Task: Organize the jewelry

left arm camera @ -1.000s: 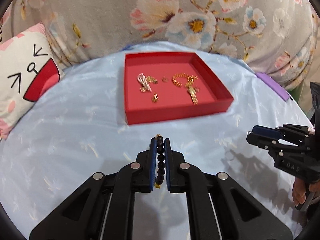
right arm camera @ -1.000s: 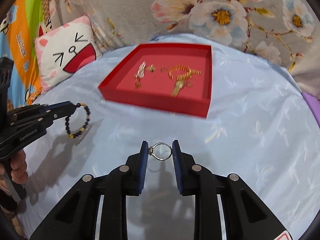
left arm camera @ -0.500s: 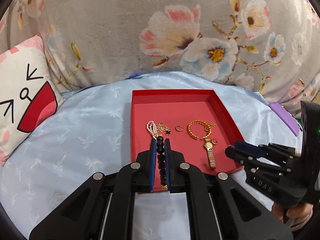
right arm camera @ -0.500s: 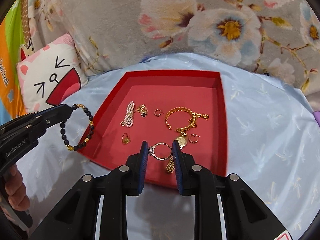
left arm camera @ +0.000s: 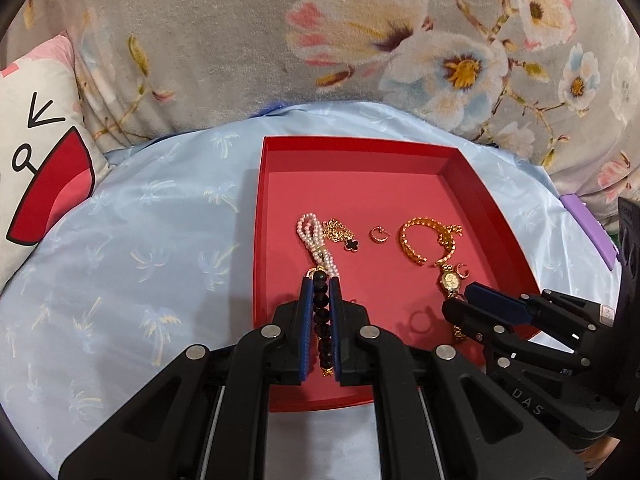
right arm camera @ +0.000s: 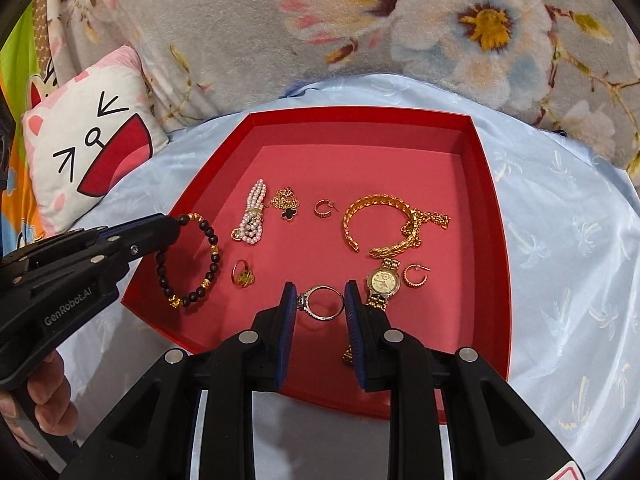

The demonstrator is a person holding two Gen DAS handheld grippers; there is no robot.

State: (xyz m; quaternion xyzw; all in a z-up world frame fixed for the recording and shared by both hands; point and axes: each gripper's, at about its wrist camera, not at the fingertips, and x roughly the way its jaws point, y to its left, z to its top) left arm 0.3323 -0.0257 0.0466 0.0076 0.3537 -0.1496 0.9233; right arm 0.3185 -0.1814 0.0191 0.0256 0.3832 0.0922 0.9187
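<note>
Left wrist view: the left gripper is clenched on one dark beaded bracelet, which hangs over the near part of the red tray. Beyond it on the tray floor lie one pearl bracelet, one clover pendant chain, one gold bangle, one gold watch and two small hoop earrings. The right gripper enters from the right; what it holds is hard to make out here, perhaps only the ring's shadow shows. A second ago the left gripper was over the blue cloth, short of the tray; now it reaches over the tray's near wall.

Right wrist view: the right gripper grasps one silver ring between its pads, above the tray's near floor, just beside the watch. One gold ring lies near the hanging beaded bracelet. A second ago the silver ring was over bare cloth, well short of the tray.
</note>
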